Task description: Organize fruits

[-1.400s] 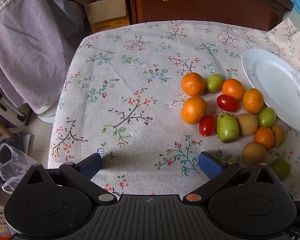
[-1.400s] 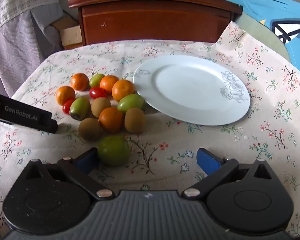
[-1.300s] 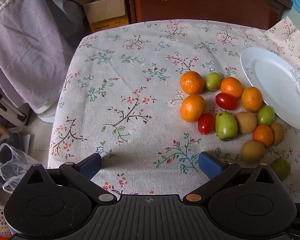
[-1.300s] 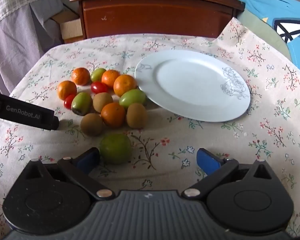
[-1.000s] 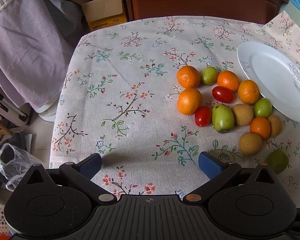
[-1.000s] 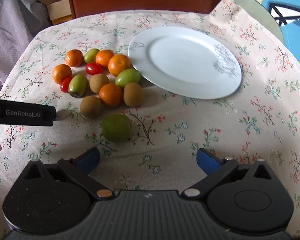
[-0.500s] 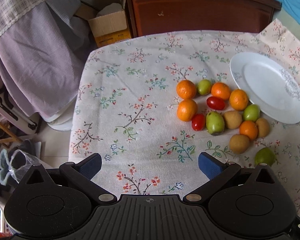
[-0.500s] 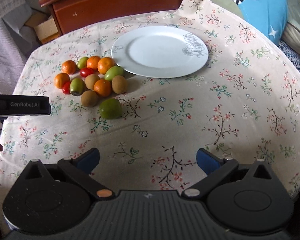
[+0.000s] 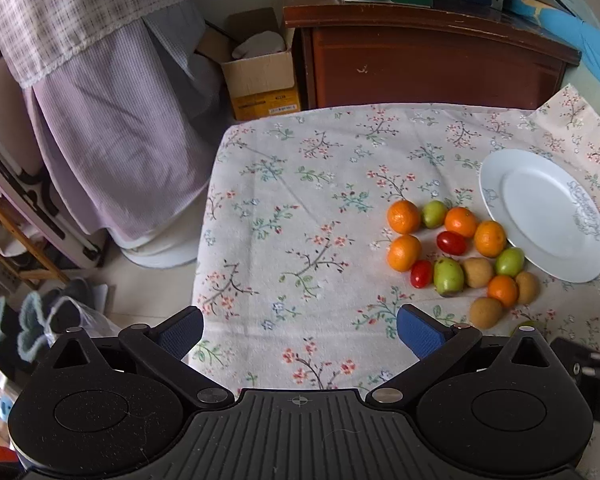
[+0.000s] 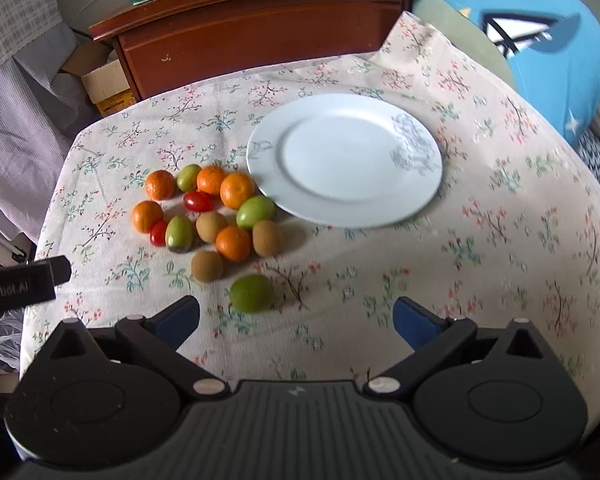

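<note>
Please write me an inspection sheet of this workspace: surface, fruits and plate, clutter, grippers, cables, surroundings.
Surface: floral tablecloth covers the table.
Job's things: white plate holds no fruit. Beside it lie five oranges, two cherry tomatoes, three kiwis and four green fruits; one green fruit lies apart, nearest the right gripper.
Clutter: nothing seen on the table.
Grippers: left gripper and right gripper both have jaws open, holding nothing, above the cloth.
Cables: nothing seen.
Surroundings: wooden cabinet behind the table, cardboard box on the floor, blue cushion at right.
</note>
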### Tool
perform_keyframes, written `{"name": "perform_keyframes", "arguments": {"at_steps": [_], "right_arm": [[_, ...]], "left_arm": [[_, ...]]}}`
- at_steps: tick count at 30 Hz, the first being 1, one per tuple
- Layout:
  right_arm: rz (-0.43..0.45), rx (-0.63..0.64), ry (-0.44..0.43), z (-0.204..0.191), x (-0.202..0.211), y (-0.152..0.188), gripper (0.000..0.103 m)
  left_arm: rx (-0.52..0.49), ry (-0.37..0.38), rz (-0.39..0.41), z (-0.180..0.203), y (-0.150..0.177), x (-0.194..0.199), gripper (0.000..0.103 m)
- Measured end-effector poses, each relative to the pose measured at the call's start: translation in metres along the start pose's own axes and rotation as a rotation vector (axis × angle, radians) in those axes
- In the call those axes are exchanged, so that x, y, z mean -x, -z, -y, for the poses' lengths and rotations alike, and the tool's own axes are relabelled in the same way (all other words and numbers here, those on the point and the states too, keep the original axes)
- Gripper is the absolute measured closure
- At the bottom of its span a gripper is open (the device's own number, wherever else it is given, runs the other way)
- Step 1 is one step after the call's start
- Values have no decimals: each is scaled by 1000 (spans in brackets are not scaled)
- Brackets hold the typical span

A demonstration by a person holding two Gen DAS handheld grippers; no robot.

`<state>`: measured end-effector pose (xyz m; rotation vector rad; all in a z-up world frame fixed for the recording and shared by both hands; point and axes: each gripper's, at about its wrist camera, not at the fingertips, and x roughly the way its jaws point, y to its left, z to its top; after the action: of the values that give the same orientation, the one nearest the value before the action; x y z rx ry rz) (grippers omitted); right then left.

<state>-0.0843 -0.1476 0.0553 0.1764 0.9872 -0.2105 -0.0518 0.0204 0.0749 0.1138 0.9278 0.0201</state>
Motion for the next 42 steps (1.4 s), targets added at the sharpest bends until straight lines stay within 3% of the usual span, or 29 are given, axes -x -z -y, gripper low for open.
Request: {"name": "perform_keyframes", "arguments": {"at_steps": [6,18,42], "right_arm": [[24,32,33,-13,-14,-21,1],[5,60,25,-18,-27,-14,1],[-5,67,25,-18,-31,-11,1]], "left_arm": [[40,-9,-18,1,-6,-8,0],[27,-34,-60,4,-1,-20,0],[-30,-22,-62,20,5,-23,0]]}}
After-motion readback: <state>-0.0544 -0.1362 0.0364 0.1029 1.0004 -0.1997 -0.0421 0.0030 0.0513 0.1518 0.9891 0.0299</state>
